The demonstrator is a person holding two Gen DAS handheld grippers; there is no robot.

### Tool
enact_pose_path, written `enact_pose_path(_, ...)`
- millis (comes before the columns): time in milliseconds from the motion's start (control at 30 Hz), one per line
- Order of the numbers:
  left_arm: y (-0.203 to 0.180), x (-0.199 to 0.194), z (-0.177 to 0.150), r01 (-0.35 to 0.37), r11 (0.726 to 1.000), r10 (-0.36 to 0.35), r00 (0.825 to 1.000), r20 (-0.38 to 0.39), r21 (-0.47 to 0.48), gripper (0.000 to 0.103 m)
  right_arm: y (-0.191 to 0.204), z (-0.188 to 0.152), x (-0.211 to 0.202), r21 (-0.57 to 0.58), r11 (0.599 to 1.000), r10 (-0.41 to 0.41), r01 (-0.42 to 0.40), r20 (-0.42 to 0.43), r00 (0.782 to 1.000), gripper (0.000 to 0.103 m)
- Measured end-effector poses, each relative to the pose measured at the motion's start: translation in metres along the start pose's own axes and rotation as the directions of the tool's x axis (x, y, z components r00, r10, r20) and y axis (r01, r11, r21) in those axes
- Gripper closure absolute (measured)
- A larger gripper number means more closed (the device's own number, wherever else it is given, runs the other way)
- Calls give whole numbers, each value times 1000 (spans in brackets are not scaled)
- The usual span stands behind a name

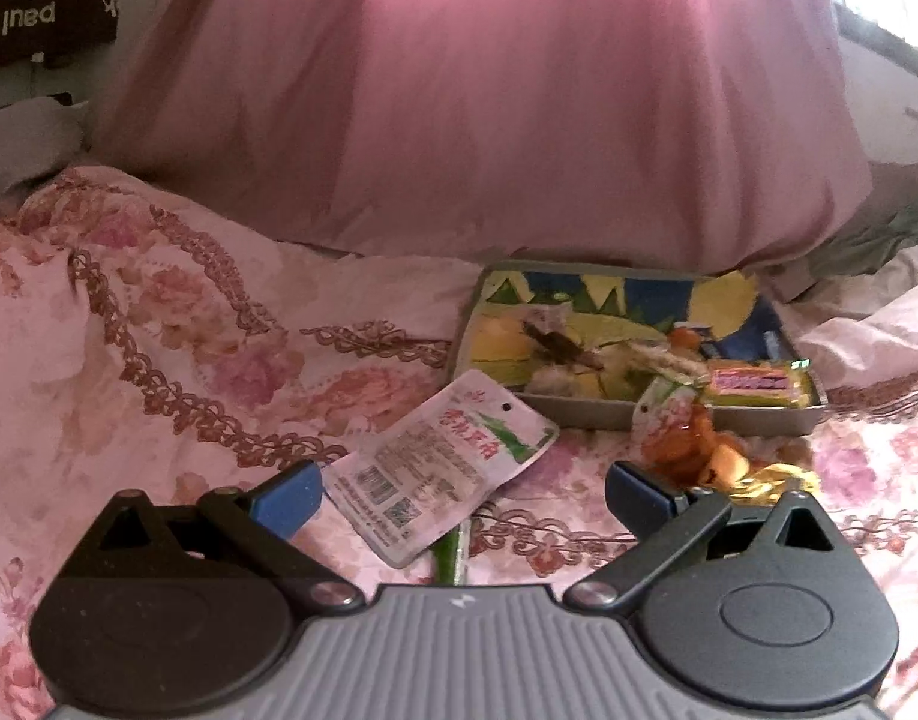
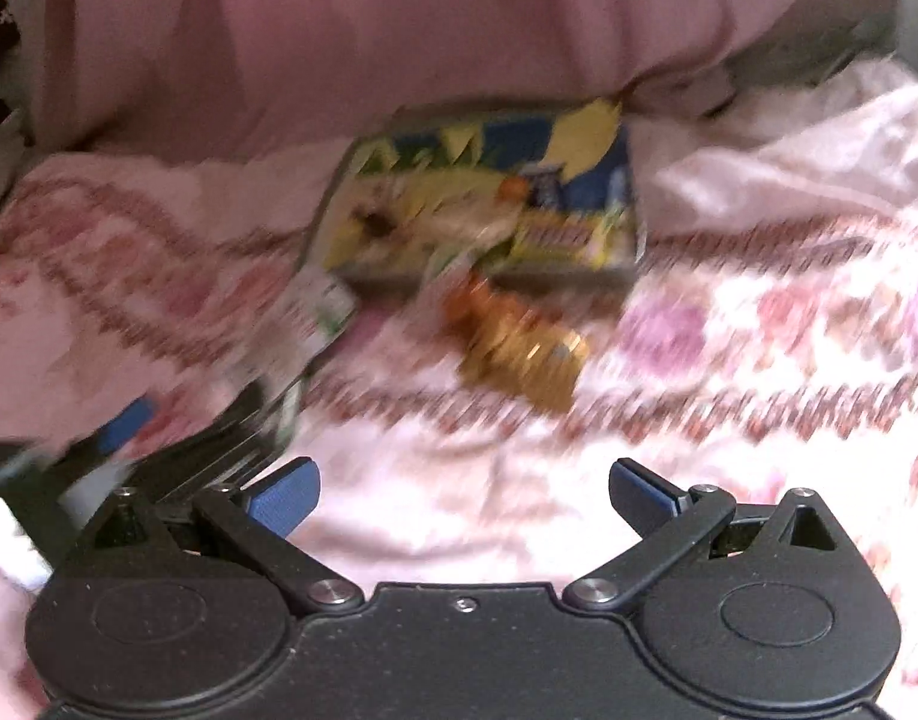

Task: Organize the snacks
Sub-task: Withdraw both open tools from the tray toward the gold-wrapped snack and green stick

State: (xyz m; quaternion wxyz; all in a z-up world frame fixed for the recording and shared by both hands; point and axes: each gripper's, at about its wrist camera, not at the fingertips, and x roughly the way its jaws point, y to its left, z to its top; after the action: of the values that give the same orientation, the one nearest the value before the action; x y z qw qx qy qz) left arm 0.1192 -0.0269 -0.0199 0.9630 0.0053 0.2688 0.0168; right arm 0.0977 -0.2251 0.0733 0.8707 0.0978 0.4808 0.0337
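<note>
A shallow tray with a colourful yellow, green and blue bottom lies on the bed and holds several wrapped snacks, among them a yellow and pink bar. A white and green snack packet lies flat on the bedspread between the fingers of my open left gripper. An orange and gold snack bag lies just in front of the tray. My right gripper is open and empty over bare bedspread; the blurred tray, gold bag and white packet lie ahead of it.
A pink pillow or duvet rises right behind the tray. The pink floral bedspread spreads to the left and right. The left gripper shows blurred at the lower left of the right wrist view.
</note>
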Motion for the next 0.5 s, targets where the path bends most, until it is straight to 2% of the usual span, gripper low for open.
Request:
enact_pose_path(167, 3, 15, 2, -22, 999, 21, 999, -47, -29, 0, 11, 5, -27, -72, 997, 4, -3, 2, 1000, 1)
enact_pose_path(233, 5, 12, 4, -24, 999, 22, 998, -63, -33, 0, 8, 7, -30, -64, 998, 8, -9, -9, 1000, 1)
enact_pose_path(333, 8, -4, 10, -39, 999, 39, 996, -77, -10, 0, 8, 10, -33, -73, 997, 31, -32, -11, 999, 1)
enact_pose_path(400, 10, -20, 14, -43, 999, 43, 997, -62, 8, 0, 8, 13, -33, -54, 999, 6, -7, -12, 1000, 1)
enact_pose_path(500, 16, -41, 20, -64, 998, 64, 997, -32, 12, 0, 16, 10, -41, -91, 996, 25, -21, 47, 999, 1)
